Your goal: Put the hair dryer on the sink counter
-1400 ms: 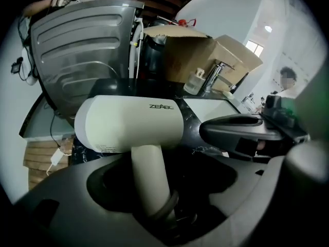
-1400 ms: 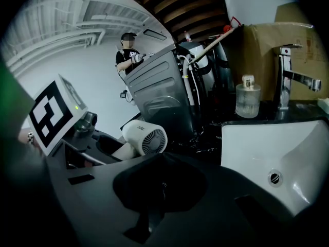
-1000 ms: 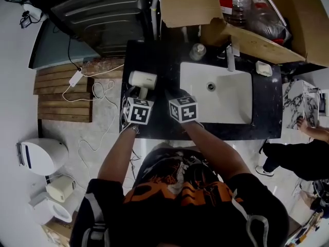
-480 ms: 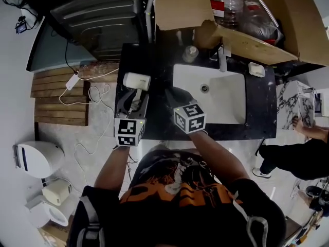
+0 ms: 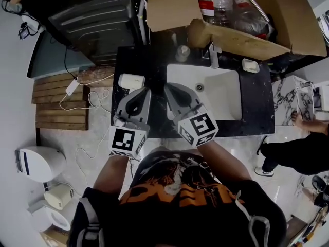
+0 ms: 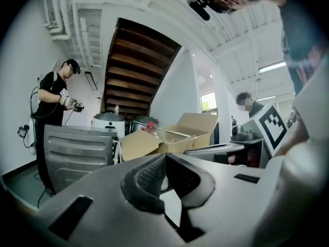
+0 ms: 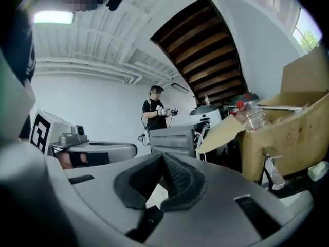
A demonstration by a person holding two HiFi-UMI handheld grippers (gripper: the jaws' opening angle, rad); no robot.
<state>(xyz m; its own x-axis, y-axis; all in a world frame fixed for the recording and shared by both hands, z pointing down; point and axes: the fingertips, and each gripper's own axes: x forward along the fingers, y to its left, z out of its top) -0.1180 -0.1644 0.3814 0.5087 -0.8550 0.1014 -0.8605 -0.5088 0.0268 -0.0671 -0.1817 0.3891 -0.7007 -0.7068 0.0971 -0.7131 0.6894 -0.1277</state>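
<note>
The white hair dryer (image 5: 131, 81) lies on the black sink counter (image 5: 154, 60), left of the basin. Its white cord (image 5: 97, 94) trails off the counter's left edge to the floor. My left gripper (image 5: 144, 90) hovers just in front of the dryer, apart from it, shut with nothing between its pads (image 6: 154, 174). Close beside it, my right gripper (image 5: 168, 87) hangs over the basin's left rim, also shut and empty. Both gripper views look up at the room, with the left gripper (image 6: 165, 156) and the right gripper (image 7: 163, 156) each showing closed tips.
The white basin (image 5: 216, 96) has a faucet (image 5: 213, 55) and a soap dish (image 5: 250, 65) behind it. A cardboard box (image 5: 169, 4) with plastic bottles overhangs the back of the counter. On the floor are a wooden mat (image 5: 61, 102) and a toilet (image 5: 41, 163). A person (image 5: 298, 148) stands at right.
My left gripper has drawn back from the hair dryer and its jaws have come together. Both grippers have tilted upward. The hair dryer stays on the counter.
</note>
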